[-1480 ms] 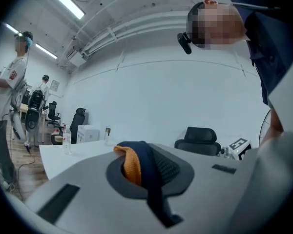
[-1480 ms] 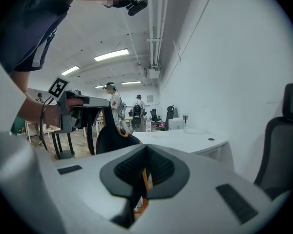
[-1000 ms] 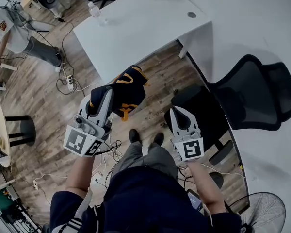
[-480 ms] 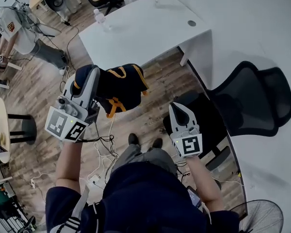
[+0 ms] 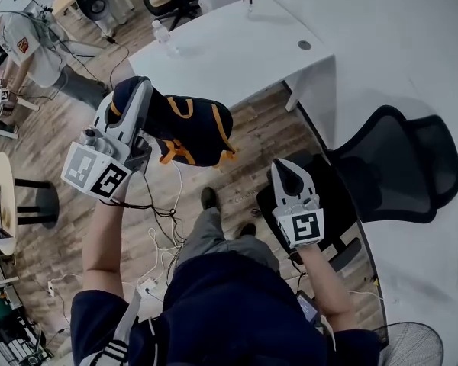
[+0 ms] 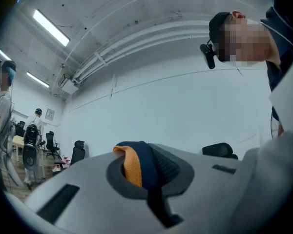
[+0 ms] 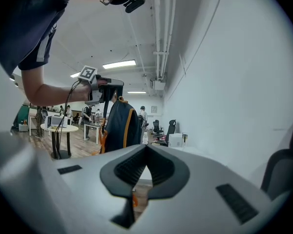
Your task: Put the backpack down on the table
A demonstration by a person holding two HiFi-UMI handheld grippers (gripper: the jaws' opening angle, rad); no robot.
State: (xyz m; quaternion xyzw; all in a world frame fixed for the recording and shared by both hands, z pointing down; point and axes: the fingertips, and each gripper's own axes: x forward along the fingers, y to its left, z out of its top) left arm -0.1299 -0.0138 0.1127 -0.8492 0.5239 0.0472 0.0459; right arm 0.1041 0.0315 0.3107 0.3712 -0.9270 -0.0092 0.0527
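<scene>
A navy backpack [image 5: 195,128] with orange trim hangs in the air over the wooden floor, just short of the white table [image 5: 229,52]. My left gripper [image 5: 136,97] is shut on the backpack's strap [image 6: 136,167], navy and orange, which is pinched between the jaws. In the right gripper view the backpack [image 7: 119,126] dangles below the left gripper [image 7: 103,90]. My right gripper [image 5: 285,171] is lower and to the right, near the chair, and its jaws meet at the tip with nothing between them [image 7: 146,150].
A black office chair [image 5: 397,166] stands at the right beside the table's corner. A water bottle [image 5: 162,33] and a small box [image 7: 176,139] sit on the table. Cables [image 5: 156,219] trail over the floor. A round side table [image 5: 0,204] and people are at the far left.
The left gripper has risen with the backpack and moved up and left toward the table. The right gripper has lifted slightly.
</scene>
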